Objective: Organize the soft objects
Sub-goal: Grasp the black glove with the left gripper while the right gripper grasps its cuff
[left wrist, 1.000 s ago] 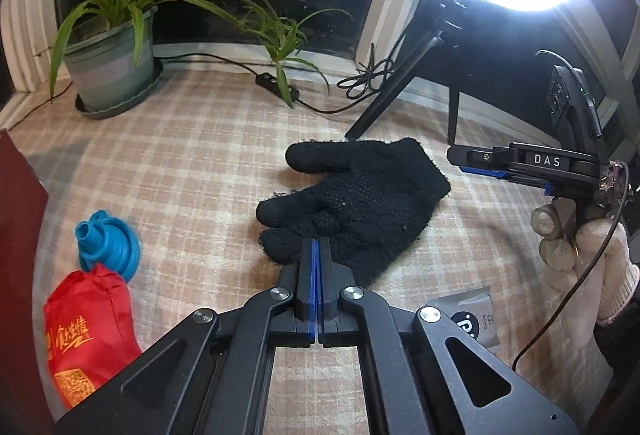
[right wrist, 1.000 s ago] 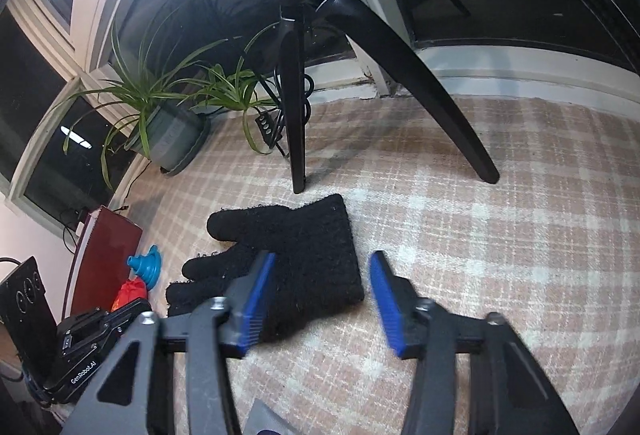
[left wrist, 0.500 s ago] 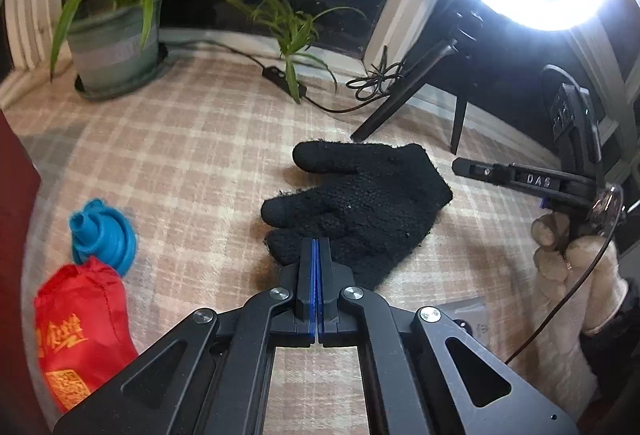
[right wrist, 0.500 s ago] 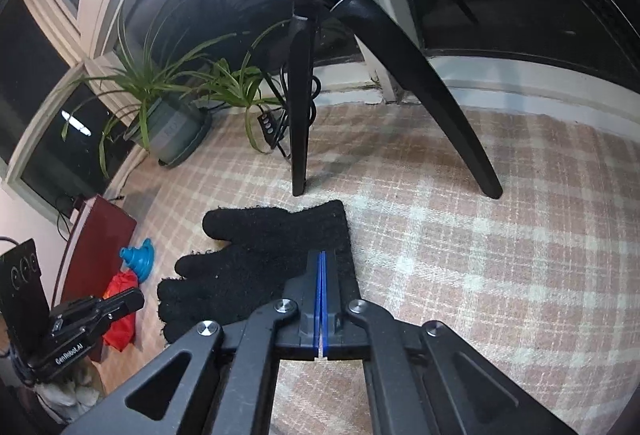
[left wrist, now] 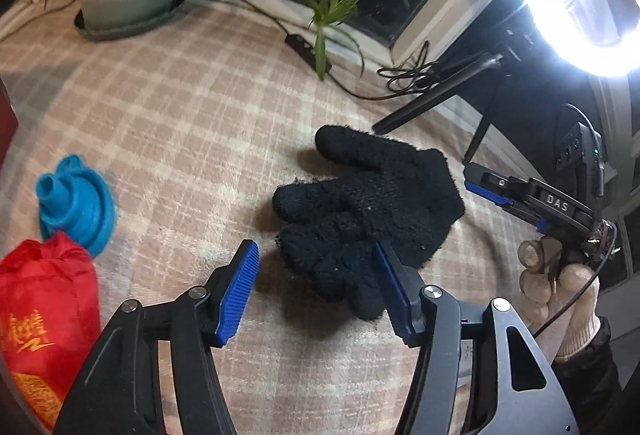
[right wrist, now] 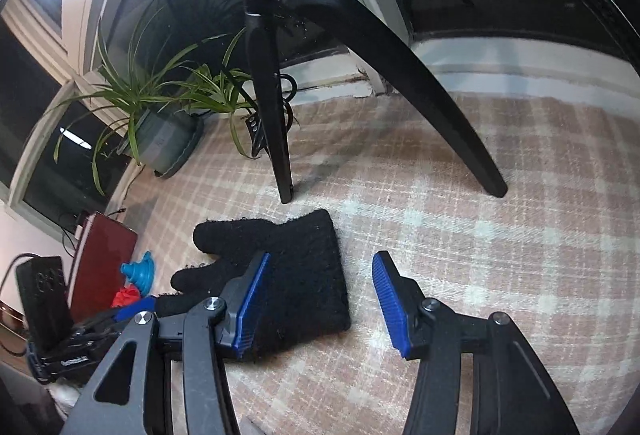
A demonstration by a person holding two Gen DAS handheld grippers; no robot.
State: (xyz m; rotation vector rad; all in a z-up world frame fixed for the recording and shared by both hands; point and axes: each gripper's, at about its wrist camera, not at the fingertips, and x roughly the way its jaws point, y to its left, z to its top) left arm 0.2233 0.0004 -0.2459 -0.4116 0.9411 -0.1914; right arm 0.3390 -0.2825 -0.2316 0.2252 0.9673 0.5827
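Checked blanket (left wrist: 168, 107) lies under the black glove (left wrist: 372, 203) in mid-frame, and with both the left gripper (left wrist: 316, 291) and right gripper (right wrist: 320, 299) just opened and empty, each should probably sink lower and pinch one glove edge gently.

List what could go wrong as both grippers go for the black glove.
1. Both grippers have just been opening; the left gripper sits at the black glove's fingertips, which could slip out of a shallow pinch.
2. The right gripper brackets the cuff edge and might pinch the plaid blanket.
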